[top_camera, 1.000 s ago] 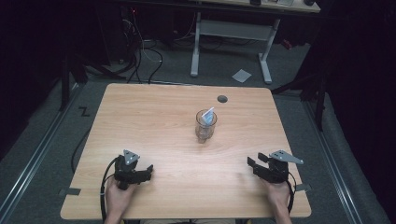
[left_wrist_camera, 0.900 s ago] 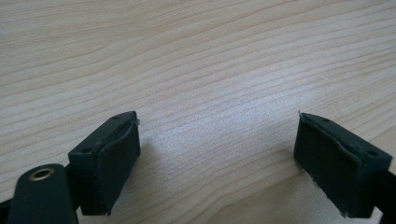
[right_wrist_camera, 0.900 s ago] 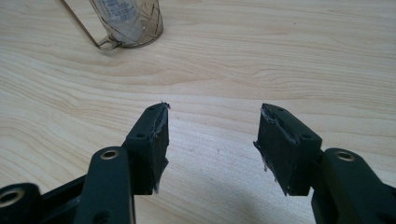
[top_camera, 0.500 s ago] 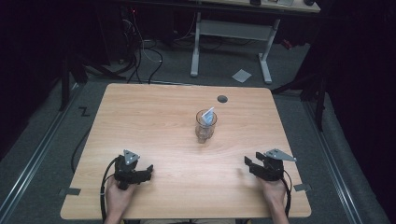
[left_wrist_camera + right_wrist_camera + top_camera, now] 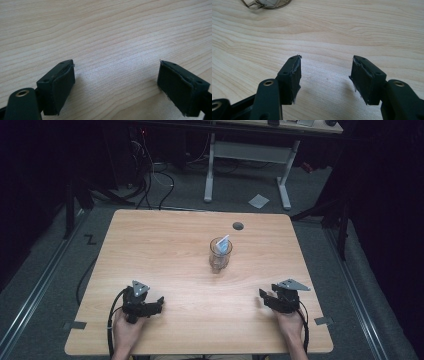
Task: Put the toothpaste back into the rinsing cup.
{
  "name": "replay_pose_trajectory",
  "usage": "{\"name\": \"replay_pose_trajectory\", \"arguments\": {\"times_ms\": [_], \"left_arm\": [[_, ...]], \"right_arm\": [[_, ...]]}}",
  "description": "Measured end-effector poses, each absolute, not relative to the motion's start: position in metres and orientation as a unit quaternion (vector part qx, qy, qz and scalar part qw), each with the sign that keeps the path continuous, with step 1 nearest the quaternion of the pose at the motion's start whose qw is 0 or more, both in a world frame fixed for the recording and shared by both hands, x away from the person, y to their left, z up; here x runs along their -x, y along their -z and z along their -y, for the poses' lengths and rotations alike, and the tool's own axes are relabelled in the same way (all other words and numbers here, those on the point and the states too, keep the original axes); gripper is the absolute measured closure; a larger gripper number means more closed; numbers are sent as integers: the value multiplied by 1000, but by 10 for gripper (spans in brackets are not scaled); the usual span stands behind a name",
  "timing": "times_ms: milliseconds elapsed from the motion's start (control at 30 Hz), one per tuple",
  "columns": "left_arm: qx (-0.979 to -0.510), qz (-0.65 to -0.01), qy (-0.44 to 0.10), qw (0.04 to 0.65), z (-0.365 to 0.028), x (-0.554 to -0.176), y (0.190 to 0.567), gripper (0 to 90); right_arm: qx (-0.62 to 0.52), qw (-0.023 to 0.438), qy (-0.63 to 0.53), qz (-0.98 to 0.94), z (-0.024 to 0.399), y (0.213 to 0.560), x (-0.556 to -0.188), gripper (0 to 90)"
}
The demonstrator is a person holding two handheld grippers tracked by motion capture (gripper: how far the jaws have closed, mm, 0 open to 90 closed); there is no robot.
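A clear glass point(image 5: 220, 256) with a white-and-blue packet standing in it sits upright at the middle of the wooden table point(image 5: 150, 245). Its base point(image 5: 265, 3) peeks in at the top left of the right gripper view. My left gripper point(image 5: 159, 303) rests near the front left edge, held by a hand, its jaws wide open over bare wood point(image 5: 116, 82). My right gripper point(image 5: 263, 297) sits near the front right, pointing toward the table's middle. Its jaws point(image 5: 325, 75) are open and have just been opening a little, with nothing between them.
A dark round cable hole point(image 5: 238, 226) lies in the tabletop behind the glass. Beyond the far edge, a white desk frame point(image 5: 245, 151), cables and a sheet of paper point(image 5: 258, 200) are on the grey floor. Black cables trail from both grippers off the front edge.
The right gripper has shifted slightly leftward along the front of the table. The left gripper and the glass have stayed put.
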State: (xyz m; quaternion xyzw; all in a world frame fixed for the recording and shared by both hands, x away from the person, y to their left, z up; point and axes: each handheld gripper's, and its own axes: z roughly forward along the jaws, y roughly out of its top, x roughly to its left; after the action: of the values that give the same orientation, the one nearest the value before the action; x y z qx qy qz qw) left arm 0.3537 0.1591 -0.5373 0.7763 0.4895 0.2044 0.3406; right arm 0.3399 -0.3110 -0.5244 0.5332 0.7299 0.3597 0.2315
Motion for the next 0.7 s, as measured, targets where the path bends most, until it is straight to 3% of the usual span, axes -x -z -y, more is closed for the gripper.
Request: {"name": "replay_pose_trajectory", "arguments": {"times_ms": [700], "left_arm": [[-776,-490,-204,341,-159,-354,537,148]], "right_arm": [[-530,233,-322,-749,304,531,-347,381]]}}
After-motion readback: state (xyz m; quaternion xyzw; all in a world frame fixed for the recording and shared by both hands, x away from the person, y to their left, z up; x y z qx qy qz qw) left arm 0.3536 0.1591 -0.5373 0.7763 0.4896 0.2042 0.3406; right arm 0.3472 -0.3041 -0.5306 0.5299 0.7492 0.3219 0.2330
